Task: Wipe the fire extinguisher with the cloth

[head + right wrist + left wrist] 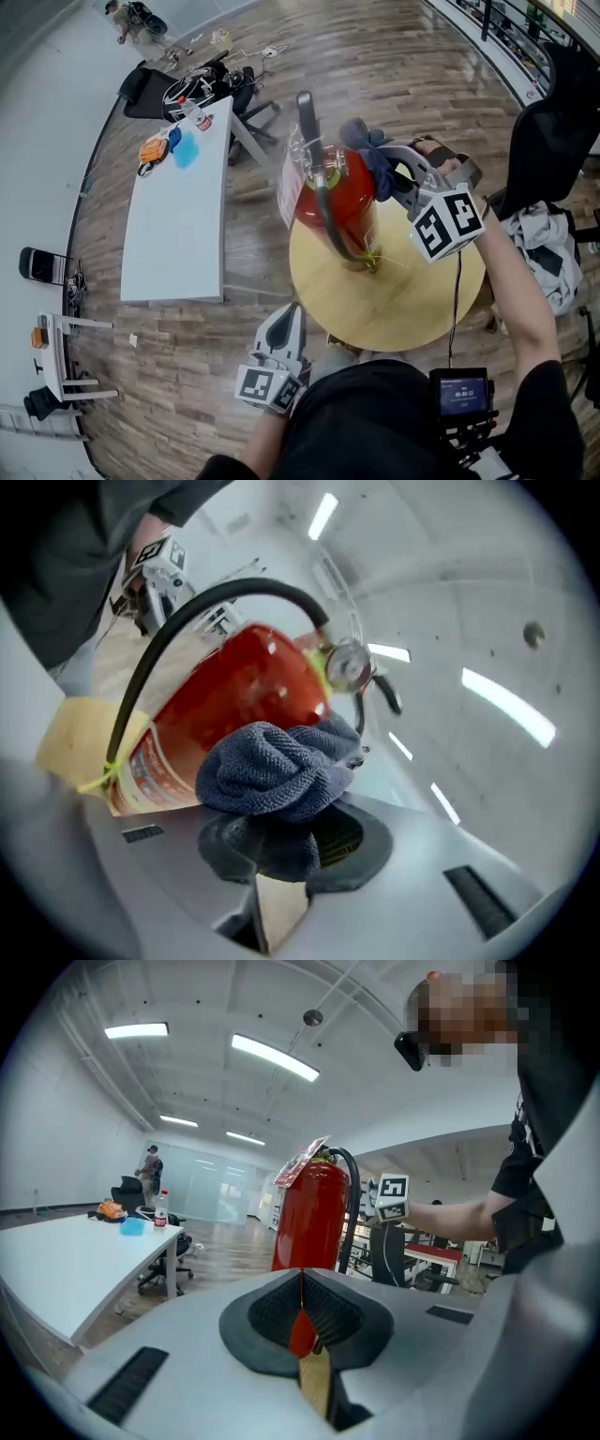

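Right gripper view: right gripper (281,850) pinches a bunched grey-blue cloth (272,766) at the red fire extinguisher (234,691) shoulder. Left gripper (302,1321) jaws are pressed together, empty.

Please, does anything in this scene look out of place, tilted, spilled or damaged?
Nothing serious. The fire extinguisher stands upright on the round table, and the right gripper holds the cloth at its top. Nothing looks spilled or broken. Only a pale garment heaped by the chair at the right looks untidy.
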Action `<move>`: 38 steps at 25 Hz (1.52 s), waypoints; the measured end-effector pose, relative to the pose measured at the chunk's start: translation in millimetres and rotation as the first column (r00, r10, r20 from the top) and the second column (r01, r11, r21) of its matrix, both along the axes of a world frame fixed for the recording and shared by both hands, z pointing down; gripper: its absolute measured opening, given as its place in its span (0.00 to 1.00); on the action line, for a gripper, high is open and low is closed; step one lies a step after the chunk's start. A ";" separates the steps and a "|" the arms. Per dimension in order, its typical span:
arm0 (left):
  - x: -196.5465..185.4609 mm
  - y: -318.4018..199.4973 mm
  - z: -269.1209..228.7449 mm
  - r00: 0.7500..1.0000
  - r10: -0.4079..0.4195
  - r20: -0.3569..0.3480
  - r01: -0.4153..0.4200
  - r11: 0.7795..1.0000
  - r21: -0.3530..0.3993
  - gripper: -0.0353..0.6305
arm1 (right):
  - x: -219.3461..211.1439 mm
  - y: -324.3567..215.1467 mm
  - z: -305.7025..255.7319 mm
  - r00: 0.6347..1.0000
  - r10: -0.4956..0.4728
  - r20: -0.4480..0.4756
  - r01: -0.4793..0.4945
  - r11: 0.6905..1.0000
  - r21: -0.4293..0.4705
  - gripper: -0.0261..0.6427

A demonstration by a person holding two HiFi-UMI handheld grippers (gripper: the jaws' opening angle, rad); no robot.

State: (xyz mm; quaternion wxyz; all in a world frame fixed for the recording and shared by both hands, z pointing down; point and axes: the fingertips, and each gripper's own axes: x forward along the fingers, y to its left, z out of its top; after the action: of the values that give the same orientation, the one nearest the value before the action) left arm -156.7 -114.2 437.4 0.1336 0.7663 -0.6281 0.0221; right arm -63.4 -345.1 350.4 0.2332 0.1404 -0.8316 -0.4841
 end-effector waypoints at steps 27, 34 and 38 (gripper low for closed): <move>-19.4 25.5 9.5 0.996 -0.088 0.001 0.088 0.995 -0.054 0.09 | 16.3 19.9 314.7 0.886 -0.076 -0.458 -0.124 0.912 -0.392 0.17; -19.5 22.8 10.2 0.996 -0.088 0.005 0.088 0.995 -0.056 0.09 | 34.2 69.5 336.3 0.962 0.157 -0.225 -0.272 0.651 -0.709 0.17; -14.2 20.7 13.4 0.998 -0.064 0.001 0.064 0.997 -0.040 0.09 | 24.1 110.2 334.0 0.954 0.278 -0.116 -0.226 0.405 -0.886 0.17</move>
State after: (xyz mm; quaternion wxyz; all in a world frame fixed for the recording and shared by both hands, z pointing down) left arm -170.9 -93.4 450.8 0.1499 0.7428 -0.6518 0.0302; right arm -39.3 -234.9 684.4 0.3212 0.1323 -0.9352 0.0692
